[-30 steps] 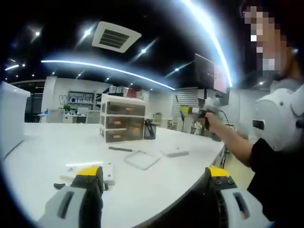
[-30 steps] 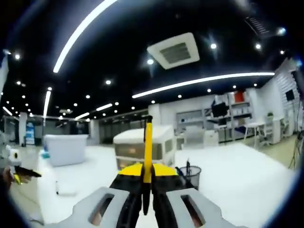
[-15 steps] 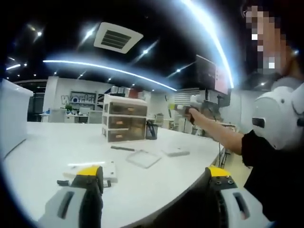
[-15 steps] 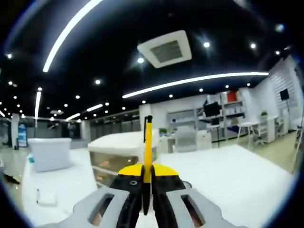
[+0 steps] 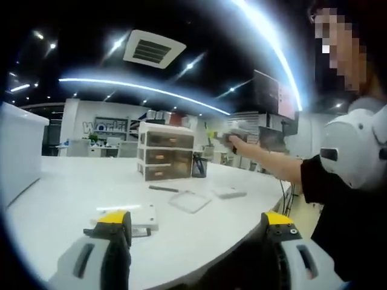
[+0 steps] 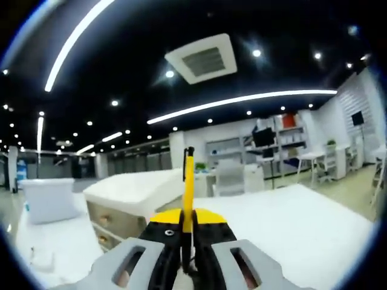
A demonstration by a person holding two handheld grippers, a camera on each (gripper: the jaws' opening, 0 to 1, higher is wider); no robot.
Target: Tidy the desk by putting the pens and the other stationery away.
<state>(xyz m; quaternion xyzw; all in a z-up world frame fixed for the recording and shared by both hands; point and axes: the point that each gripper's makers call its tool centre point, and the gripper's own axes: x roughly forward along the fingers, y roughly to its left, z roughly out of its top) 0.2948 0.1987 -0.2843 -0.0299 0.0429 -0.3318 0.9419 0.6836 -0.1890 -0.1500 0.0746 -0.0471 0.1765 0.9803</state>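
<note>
Right tongs (image 6: 188, 232) clamp yellow pen (image 6: 188, 187); no legible writing.

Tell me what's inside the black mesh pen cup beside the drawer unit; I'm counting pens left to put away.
In the left gripper view, dark pen-like tips stick up from the pen cup beside the drawer unit. Their number is too small to tell, and the cup's wall hides anything lower.

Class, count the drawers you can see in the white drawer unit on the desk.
3, stacked in the unit: top, middle, bottom. None seem hidden.
</note>
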